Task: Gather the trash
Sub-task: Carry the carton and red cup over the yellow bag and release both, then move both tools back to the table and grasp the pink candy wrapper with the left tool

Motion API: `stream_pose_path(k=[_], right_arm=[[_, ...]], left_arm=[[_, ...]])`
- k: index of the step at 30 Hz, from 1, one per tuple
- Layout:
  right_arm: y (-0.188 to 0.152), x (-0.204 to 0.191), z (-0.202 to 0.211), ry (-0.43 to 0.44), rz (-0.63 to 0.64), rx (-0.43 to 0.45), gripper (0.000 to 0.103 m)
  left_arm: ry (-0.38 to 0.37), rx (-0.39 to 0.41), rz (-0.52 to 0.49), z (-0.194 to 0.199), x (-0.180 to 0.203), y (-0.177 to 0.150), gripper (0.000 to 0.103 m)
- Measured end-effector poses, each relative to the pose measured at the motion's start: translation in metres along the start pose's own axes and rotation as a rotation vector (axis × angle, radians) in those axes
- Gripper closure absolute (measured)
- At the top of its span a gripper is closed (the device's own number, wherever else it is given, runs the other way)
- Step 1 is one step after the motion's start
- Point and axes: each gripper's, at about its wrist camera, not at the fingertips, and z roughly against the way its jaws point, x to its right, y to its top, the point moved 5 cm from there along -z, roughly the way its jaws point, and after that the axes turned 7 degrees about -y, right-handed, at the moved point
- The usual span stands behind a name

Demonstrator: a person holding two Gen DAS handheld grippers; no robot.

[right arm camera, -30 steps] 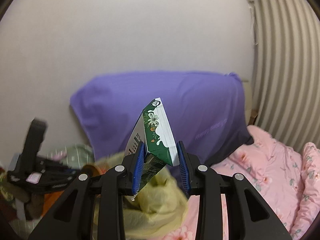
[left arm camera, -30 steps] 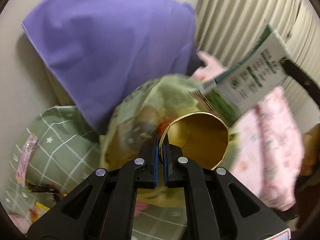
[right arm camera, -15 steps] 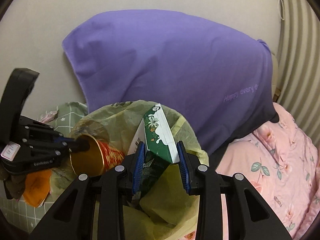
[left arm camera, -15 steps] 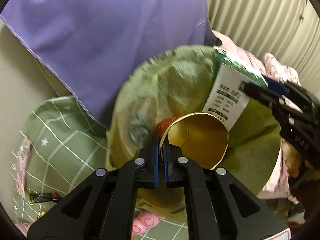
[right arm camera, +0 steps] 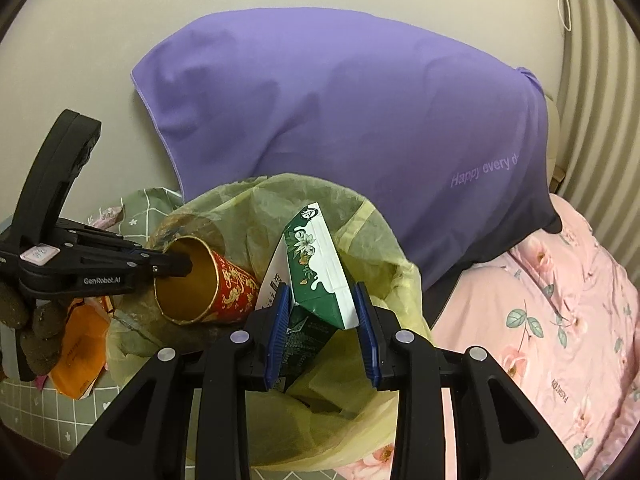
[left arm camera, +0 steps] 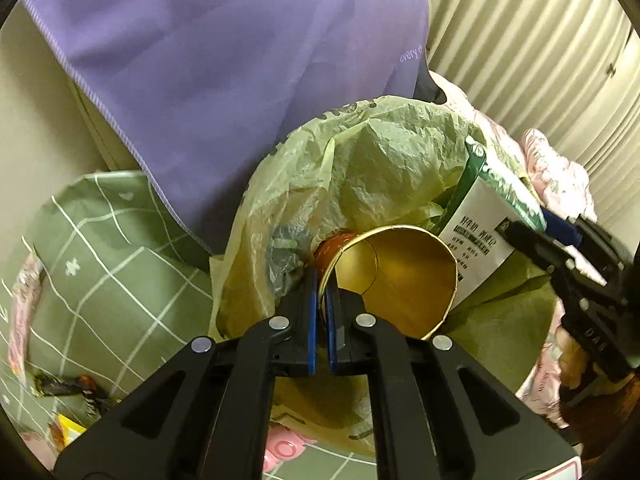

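Left wrist view: we see the left gripper [left arm camera: 320, 304] at lower centre, its blue pads clamped on the rim of the paper cup [left arm camera: 394, 276], whose gold interior faces the lens. The cup lies at the mouth of the yellow-green trash bag [left arm camera: 360, 168]. At right, the right gripper [left arm camera: 536, 236] enters, gripping the green-and-white carton [left arm camera: 480, 224].

Right wrist view: we see the right gripper [right arm camera: 320, 332] at lower centre, closed on the tilted carton [right arm camera: 316, 272] above the bag opening [right arm camera: 256, 200]. This view alone shows the cup's red patterned wall [right arm camera: 234, 284], the left gripper [right arm camera: 176, 266] side-on at left, and an orange packet [right arm camera: 80, 352].
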Motion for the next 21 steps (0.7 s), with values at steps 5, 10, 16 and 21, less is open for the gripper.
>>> stream_pose_path(k=[5, 10, 16, 21], right_arm=[[-0.005, 0.004, 0.005, 0.000, -0.048, 0.003, 0.071], [-0.001, 0.009, 0.017, -0.002, -0.079, 0.034, 0.065], [0.006, 0.005, 0.037, 0.004, -0.096, 0.077, 0.060], [0.008, -0.019, 0.046, 0.068, -0.081, 0.093, 0.060]], left_arm=[[-0.076, 0.033, 0.048, 0.021, 0.000, -0.005, 0.086], [-0.080, 0.138, 0.050, 0.061, 0.003, -0.011, 0.065], [0.035, 0.278, 0.029, 0.108, 0.002, -0.022, 0.059], [0.177, 0.374, 0.059, 0.146, -0.023, -0.062, 0.059]])
